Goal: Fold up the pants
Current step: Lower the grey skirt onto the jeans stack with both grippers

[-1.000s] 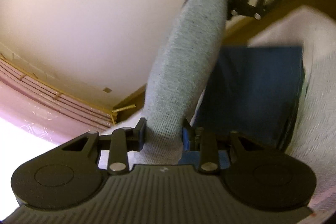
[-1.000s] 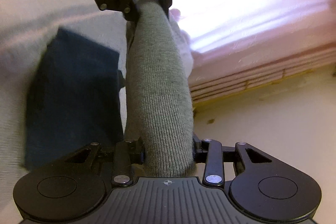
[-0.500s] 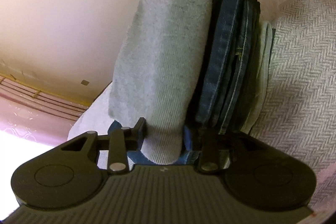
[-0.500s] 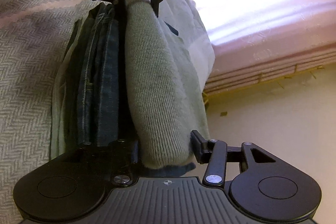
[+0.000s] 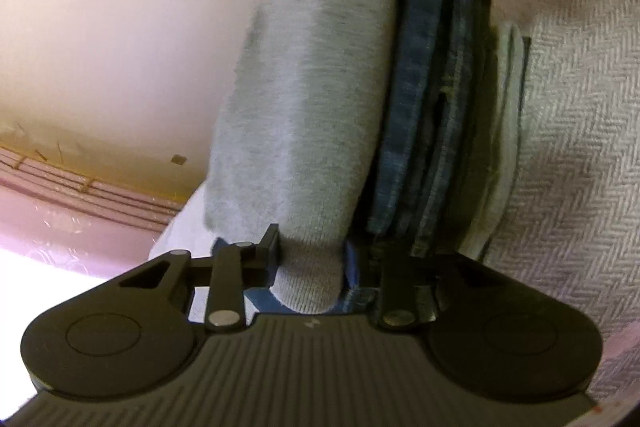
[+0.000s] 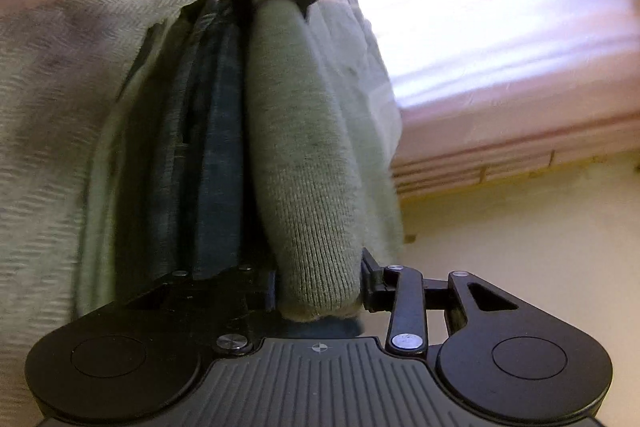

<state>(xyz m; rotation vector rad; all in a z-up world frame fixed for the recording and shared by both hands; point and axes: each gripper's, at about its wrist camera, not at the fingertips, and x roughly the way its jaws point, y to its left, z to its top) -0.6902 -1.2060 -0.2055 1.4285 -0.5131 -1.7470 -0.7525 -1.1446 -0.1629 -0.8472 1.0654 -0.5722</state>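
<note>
A: While both sets of fingers are closed on cloth, log the grip. Left gripper (image 5: 310, 263)?

B: Narrow, pinching one end of the folded grey knit pants (image 5: 308, 115). Right gripper (image 6: 320, 287): same, clamped on the opposite end; its frame shows at the far side of the left view.

A: Location of the pants?

B: Stretched between the two grippers, pressed against the side of a stack of folded jeans (image 5: 432, 123). Stack and a pale folded cloth (image 5: 504, 131) rest on a herringbone blanket (image 5: 576, 131) covering the bed. Whether the grey bundle is fully seated I cannot tell; both views are blurred.

A: Handling?

B: Judged soft, light, thick rib knit; it sags and bulges mid-span and compresses at the pads. Not slippery, not fragile. Hold at the two folded ends, catching all layers, or inner plies may slide out.

A: Surroundings?

B: Pink bedding (image 6: 500, 39), cream floor (image 6: 532, 227).
</note>
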